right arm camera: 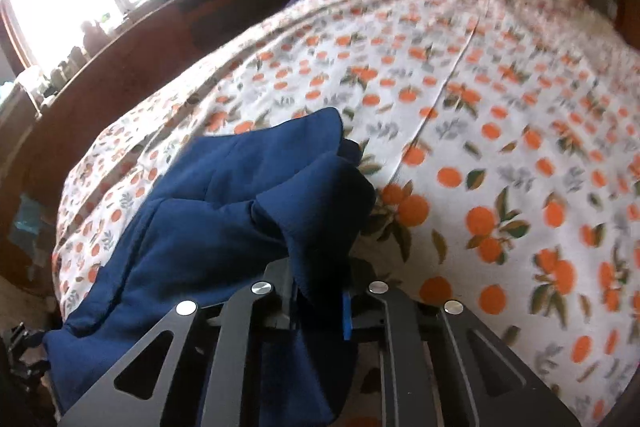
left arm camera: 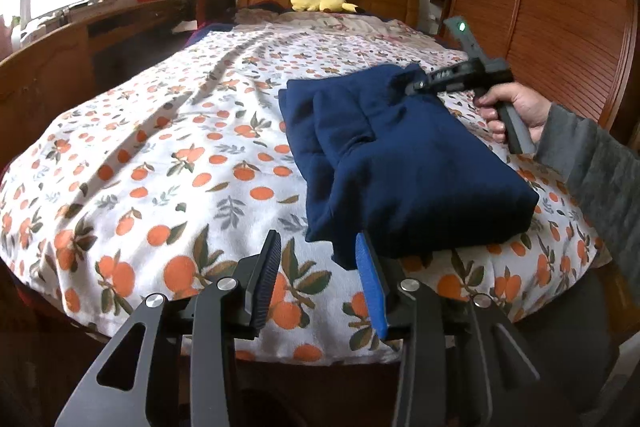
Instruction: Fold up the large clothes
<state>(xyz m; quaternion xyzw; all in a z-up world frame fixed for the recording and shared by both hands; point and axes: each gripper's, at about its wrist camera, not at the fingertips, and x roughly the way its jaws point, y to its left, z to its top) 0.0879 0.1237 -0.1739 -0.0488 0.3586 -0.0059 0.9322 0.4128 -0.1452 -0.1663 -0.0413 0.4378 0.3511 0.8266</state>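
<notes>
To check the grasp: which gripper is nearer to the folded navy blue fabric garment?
Right. The right gripper is shut on the navy blue garment at its far edge; the left gripper stands open just short of its near corner.

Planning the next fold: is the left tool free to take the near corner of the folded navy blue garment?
Probably yes. The left tool is open and empty, and the folded navy blue garment has its near corner just ahead of it, with nothing between.
</notes>
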